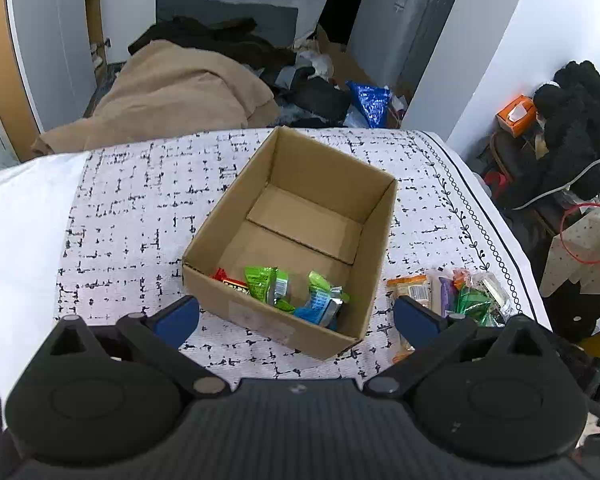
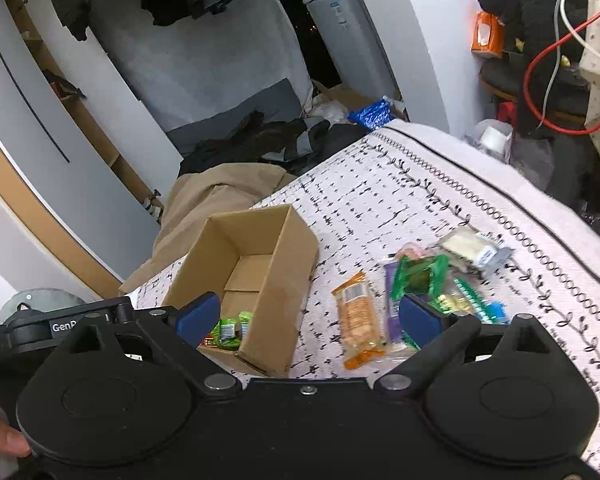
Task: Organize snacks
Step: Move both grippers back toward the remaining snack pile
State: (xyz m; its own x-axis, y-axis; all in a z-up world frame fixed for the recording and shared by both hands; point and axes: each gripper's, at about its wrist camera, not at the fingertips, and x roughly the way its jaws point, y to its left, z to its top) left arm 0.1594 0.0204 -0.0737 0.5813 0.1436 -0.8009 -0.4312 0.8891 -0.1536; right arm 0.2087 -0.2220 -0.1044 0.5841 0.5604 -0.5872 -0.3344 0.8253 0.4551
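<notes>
We see an open cardboard box (image 1: 300,216) on a white cloth with black dash marks (image 1: 140,208) that covers the table. Inside the box, at its near end, lie a few snack packs: a red one (image 1: 226,278) in the near left corner, a green pack (image 1: 262,282) next to it, and a blue-green pack (image 1: 320,304) toward the near right wall. The far half of the box floor is bare cardboard

Left gripper (image 1: 296,320) hangs above the near edge of the box, blue pads spread wide, nothing between them, not touching the box

Right of the box, apart from it, lies a loose pile of snacks (image 2: 432,284) on the cloth: an orange-ended cracker pack (image 2: 358,316) closest to the box, a purple pack (image 2: 392,288) just beside it, a green pack on top of the heap (image 2: 418,276), a white pack with a grey end (image 2: 474,248) at the far side

Right gripper (image 2: 310,318) also spread wide and empty; in its view its left pad sits over the box's near end, its right pad over the near edge of the pile, cracker pack showing in the gap below. Contact with the pile we cannot tell

A fingertip (image 2: 8,442) shows at the lower left of the right view

Behind the table: tan blanket (image 1: 172,92), dark clothes on the floor, blue foil bag (image 1: 370,102)
</notes>
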